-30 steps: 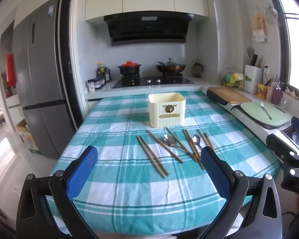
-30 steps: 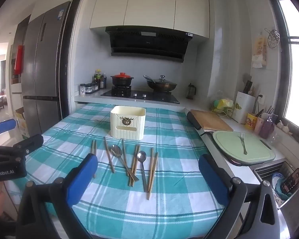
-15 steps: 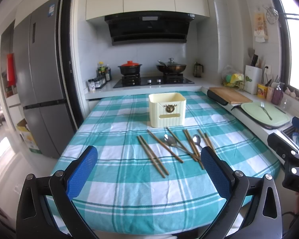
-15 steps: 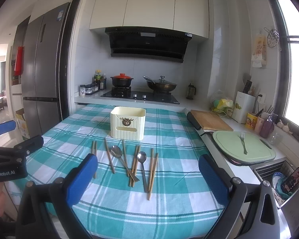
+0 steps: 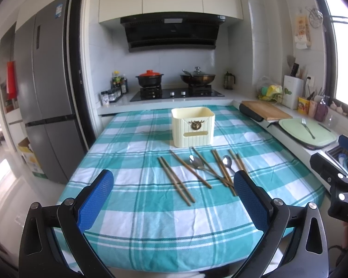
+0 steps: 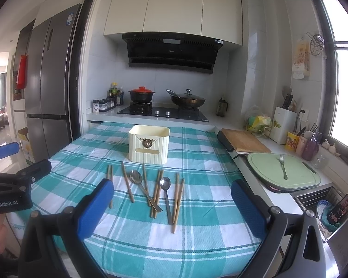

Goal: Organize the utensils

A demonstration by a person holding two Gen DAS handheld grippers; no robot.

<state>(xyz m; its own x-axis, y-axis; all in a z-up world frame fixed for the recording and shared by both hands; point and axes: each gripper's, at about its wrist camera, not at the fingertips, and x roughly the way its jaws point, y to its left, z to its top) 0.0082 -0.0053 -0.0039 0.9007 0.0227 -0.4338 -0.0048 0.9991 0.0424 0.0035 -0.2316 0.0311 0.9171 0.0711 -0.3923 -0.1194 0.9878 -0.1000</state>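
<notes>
Both the left gripper (image 5: 174, 199) and the right gripper (image 6: 172, 205) gape wide, holding nothing. Wooden chopsticks (image 6: 179, 202) and two steel spoons (image 6: 165, 190) lie scattered (some crossing) before the cream holder (image 6: 149, 144).

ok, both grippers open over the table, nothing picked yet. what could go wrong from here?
1. Chopsticks and the left spoon overlap; gripping one may drag the others.
2. The chopsticks lie flat on soft tablecloth; fingers could snag the fabric.
3. The cream holder looks light; a careless insertion may tip it.

Left tool (image 5: 173, 185) and right tool (image 6: 172, 195) gape wide, seemingly level.
</notes>
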